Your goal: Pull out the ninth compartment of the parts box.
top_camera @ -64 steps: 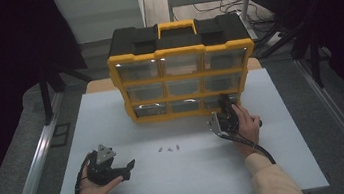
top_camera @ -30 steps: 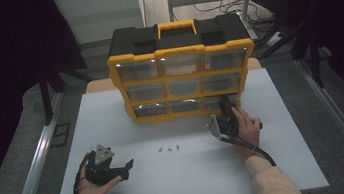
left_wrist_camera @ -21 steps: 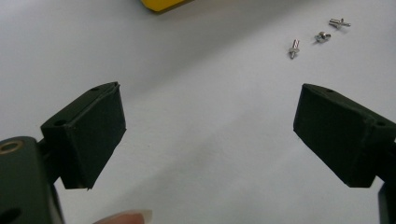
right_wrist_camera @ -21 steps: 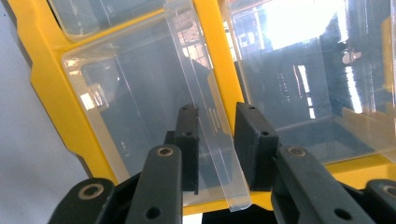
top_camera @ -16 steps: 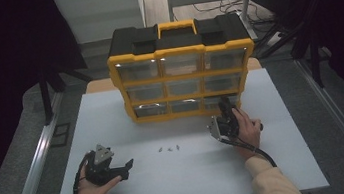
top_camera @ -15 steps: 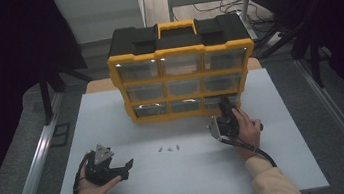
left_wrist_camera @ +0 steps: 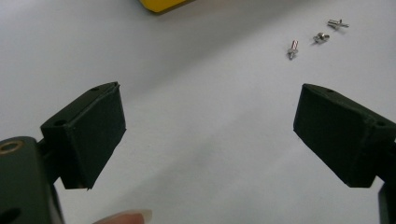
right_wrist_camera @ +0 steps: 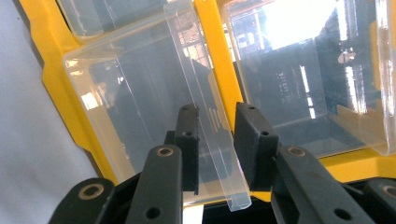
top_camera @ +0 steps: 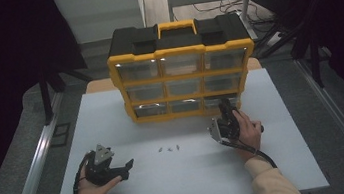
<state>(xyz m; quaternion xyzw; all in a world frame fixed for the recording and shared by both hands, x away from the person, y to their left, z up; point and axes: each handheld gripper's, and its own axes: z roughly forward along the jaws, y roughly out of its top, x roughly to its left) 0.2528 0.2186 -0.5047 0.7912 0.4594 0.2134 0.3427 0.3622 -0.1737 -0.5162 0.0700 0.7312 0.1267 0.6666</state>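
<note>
Left tongs (top_camera: 127, 163) released, spread wide and resting low on the counter (top_camera: 190, 175), with nothing between them; three small screws (top_camera: 169, 149) lying loose in a row near mid-counter, apart from both tongs. Right tongs (right_wrist_camera: 215, 140) narrowed around the clear front lip of the bottom-right drawer (right_wrist_camera: 154, 102) of the yellow organizer (top_camera: 182, 68), drawer tilted slightly out of its slot; firm pinch on the lip not certain. Judged early: drawer barely started, screws not yet stowed; count one organizer, nine drawers in three rows of three, three screws.
</note>
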